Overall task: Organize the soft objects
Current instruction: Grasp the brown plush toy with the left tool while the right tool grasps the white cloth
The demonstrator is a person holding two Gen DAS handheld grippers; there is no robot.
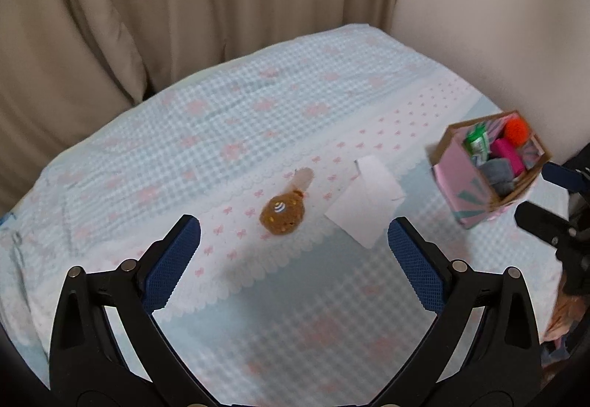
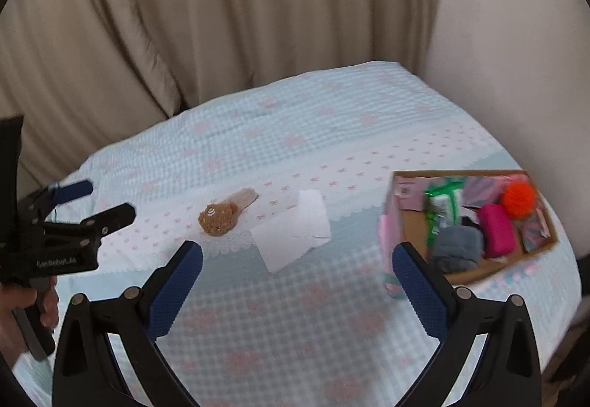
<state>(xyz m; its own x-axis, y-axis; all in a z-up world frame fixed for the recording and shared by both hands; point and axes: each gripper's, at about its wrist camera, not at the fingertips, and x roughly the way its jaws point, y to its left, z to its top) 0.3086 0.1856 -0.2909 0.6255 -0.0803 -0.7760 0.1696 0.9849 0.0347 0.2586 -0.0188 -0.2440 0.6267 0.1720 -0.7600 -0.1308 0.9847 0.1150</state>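
While the box at right already holds soft items, a brown plush toy lies mid-frame on the bedspread; left gripper and right gripper hang spread, empty, likely poised to collect it.

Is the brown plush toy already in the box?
No, the brown toy lies on the bedcover left of the white cloth, apart from the box.

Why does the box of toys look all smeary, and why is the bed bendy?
Left wrist view: the box is motion-blurred, while the brown plush toy stays fairly sharp. Right wrist view: the box is softly blurred too. Both views: the fisheye lens curves the bed edges.
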